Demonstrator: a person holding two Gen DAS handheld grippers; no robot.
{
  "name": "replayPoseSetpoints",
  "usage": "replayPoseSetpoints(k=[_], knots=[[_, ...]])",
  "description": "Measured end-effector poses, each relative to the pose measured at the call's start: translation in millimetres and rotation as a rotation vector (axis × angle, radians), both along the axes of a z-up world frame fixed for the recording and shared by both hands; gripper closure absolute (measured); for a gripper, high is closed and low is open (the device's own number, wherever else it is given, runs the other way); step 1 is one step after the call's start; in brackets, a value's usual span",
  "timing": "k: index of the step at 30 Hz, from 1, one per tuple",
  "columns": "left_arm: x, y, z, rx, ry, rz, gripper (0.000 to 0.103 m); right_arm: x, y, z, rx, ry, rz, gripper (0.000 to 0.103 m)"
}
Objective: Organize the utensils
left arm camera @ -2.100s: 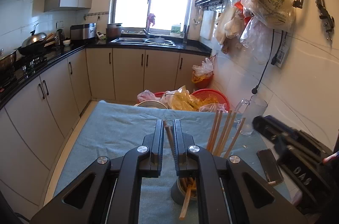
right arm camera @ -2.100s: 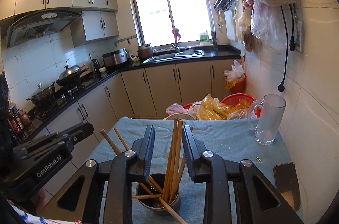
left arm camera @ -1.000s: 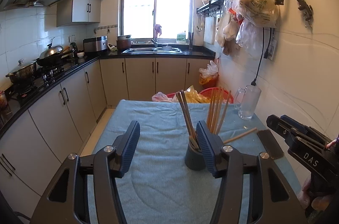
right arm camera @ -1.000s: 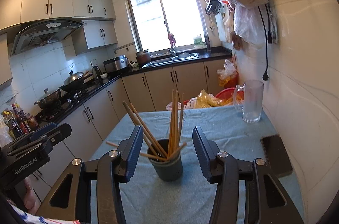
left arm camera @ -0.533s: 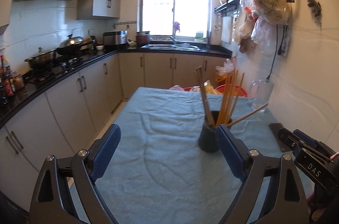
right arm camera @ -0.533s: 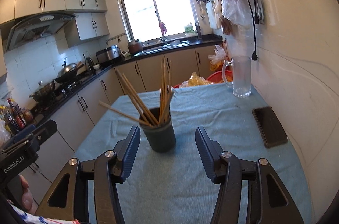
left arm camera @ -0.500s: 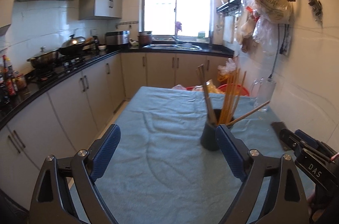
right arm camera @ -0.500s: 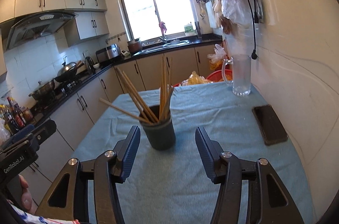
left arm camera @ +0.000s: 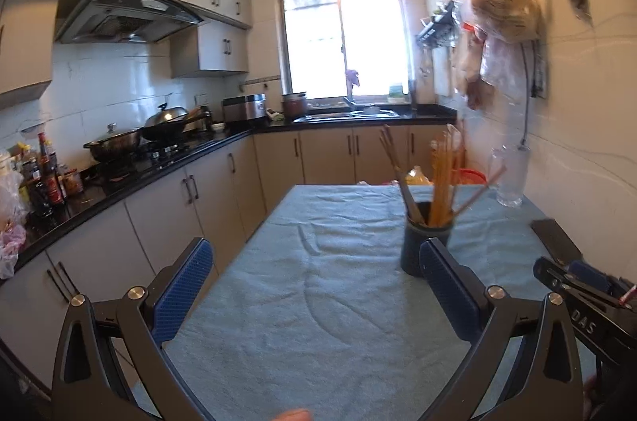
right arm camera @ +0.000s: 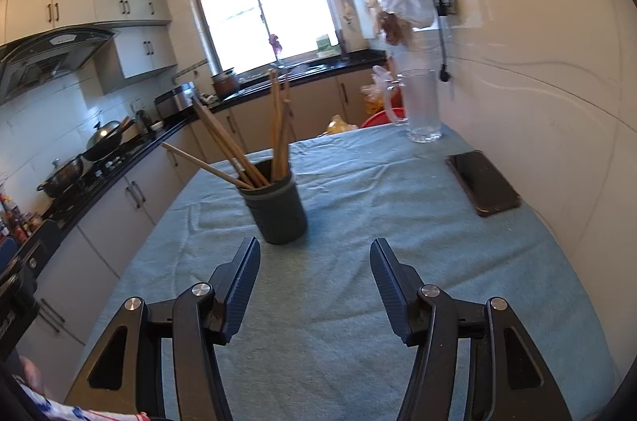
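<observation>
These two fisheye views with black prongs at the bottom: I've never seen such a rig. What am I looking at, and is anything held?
A person holds a two-finger gripper in each hand, with a camera on each looking along the fingers. One view shows the left gripper, the other the right gripper. Both have just been opening and hold nothing. On the blue tablecloth stand a dark holder full of chopsticks, a glass mug and a phone.
</observation>
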State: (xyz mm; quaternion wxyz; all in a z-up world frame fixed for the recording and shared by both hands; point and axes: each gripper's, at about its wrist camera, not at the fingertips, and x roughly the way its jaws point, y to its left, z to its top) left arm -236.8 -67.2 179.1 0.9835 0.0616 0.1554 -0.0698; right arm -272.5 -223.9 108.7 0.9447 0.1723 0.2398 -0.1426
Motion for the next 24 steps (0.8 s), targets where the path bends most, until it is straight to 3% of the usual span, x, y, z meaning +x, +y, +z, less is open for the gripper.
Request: replayPoseSetpoints(k=[4,7,10,18,24], knots=[[-4.0,-3.1,-10.2,-0.015,0.031,-0.044,0.0,-9.8,2.1,-6.8,-0.033,0.003,-0.045,0.039],[2.6,-3.7,-19.3,-0.04,0.103,-0.086,0.0,-13.3,2.9,-11.7,-0.047,0.013,-0.066,0.037],[8.4,-5.9,-28.2,-0.031,0.15,-0.072,0.0,-15.3,-0.7,-15.4,-0.031,0.026,-0.08,0.037],[10.9,-8.4,-40.2,0.01,0.174,-0.032,0.0,-15.4,3.4,-18.4,-0.048,0.051,-0.091,0.037],[23.0,-6.6,-52.5,0.027,0.254,-0.027,0.0,-12.3,13.5,-20.2,-0.079,0.059,-0.078,0.033]])
